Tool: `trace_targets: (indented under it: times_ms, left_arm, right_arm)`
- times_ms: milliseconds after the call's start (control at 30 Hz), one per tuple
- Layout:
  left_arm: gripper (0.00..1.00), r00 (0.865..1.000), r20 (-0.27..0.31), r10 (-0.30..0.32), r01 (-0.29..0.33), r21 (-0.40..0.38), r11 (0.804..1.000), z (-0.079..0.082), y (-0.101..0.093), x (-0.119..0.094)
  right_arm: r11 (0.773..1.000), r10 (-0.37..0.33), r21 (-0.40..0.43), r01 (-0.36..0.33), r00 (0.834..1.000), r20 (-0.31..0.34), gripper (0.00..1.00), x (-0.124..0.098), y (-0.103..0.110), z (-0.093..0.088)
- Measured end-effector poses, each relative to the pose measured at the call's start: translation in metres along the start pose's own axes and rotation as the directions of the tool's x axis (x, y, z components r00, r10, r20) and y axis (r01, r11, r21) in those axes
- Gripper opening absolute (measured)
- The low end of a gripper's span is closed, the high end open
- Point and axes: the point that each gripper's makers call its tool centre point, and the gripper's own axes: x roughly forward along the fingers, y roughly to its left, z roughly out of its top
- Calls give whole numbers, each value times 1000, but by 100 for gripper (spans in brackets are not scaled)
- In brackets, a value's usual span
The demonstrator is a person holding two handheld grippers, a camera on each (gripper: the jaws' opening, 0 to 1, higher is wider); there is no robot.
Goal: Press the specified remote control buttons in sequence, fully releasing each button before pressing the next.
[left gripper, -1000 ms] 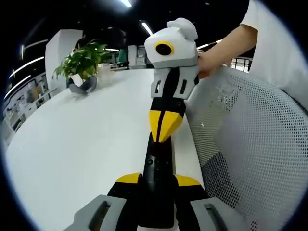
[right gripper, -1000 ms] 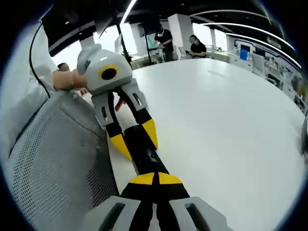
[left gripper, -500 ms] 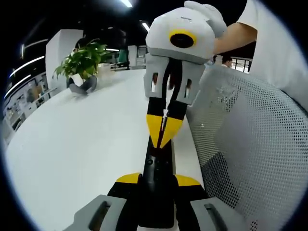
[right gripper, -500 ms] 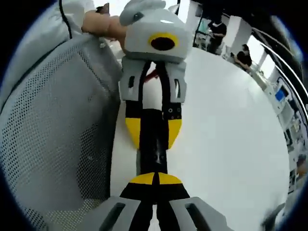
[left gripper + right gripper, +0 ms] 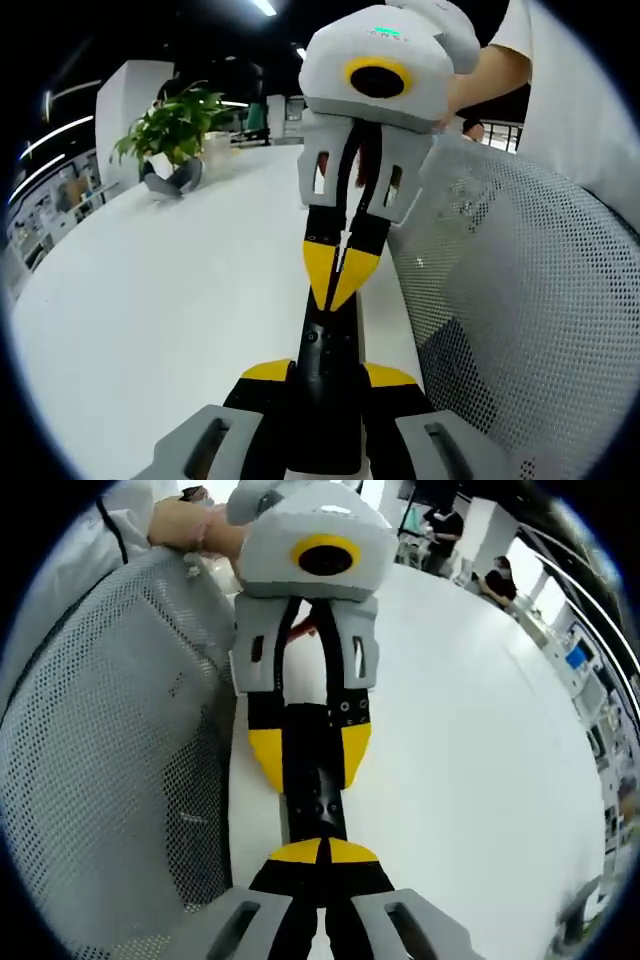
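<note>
In the left gripper view, the left gripper (image 5: 325, 375) holds a black remote control (image 5: 330, 375) lengthwise between its yellow-tipped jaws, which are closed on the remote's sides. The remote lies along the near edge of the white bench (image 5: 180, 300) and points away from the camera. The right gripper (image 5: 338, 275) comes down from above, its two yellow tips pressed together, the jaws closed on nothing, and the joined tips meet the far end of the remote's top face. A hand (image 5: 470, 75) holds that gripper's grey body from the right. A grey mesh chair back (image 5: 510, 300) stands just beside the bench edge. A potted plant (image 5: 172, 135) sits well apart on the far side of the bench.

In the right gripper view, the right gripper (image 5: 323, 852) shows its closed yellow tips resting on the remote control (image 5: 318, 805), whose round buttons show just ahead of them. The left gripper (image 5: 308, 755) faces the camera, its jaws flanking the remote. The mesh chair back (image 5: 120, 760) lies to the left of the bench (image 5: 470, 760), and seated people (image 5: 495, 580) are far behind.
</note>
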Motion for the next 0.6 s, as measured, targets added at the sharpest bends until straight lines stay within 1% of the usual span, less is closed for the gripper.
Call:
trace_targets:
  times_ms: [33, 67, 100, 167, 233, 333, 367, 433, 467, 600]
  left_arm:
    - [25, 1000, 0, 0, 0, 0, 1000, 0, 0, 0]
    - [25, 1000, 0, 1, -1, -1, 1000, 0, 0, 0]
    - [25, 1000, 2, 0, 0, -4, 1000, 0, 0, 0]
    - [25, 1000, 4, 0, 0, -6, 1000, 0, 0, 0]
    - [25, 1000, 5, 1, -1, -9, 1000, 0, 0, 0]
    - [25, 1000, 6, 0, 0, -9, 1000, 0, 0, 0]
    - [25, 1000, 6, 0, 0, -10, 1000, 0, 0, 0]
    - [25, 1000, 7, -1, 1, -10, 1000, 0, 0, 0]
    - [25, 1000, 7, -1, 1, -11, 1000, 0, 0, 0]
    - [25, 1000, 8, 0, 0, -11, 1000, 1, 0, 0]
  right_arm:
    - [999, -7, 54, 6, 1000, 25, 0, 0, -1, 0]
    - [996, -13, 84, 10, 999, 38, 0, -1, -1, 0]
    - [995, -17, 103, 11, 998, 56, 0, -1, -1, 1]
    - [993, -17, 116, 8, 997, 71, 0, -2, -1, 1]
    - [985, 6, 171, -25, 994, 108, 0, -2, 6, 3]
    - [992, -12, 128, -2, 994, 106, 0, -4, 8, 4]
    - [997, -33, 80, 25, 995, 94, 0, -4, 5, 6]
    - [998, -22, 55, 17, 996, 86, 0, -3, 6, 9]
    - [998, -16, 56, 12, 997, 77, 0, -1, 6, 9]
    - [1000, -11, 19, 10, 998, 55, 0, 4, 3, 11]
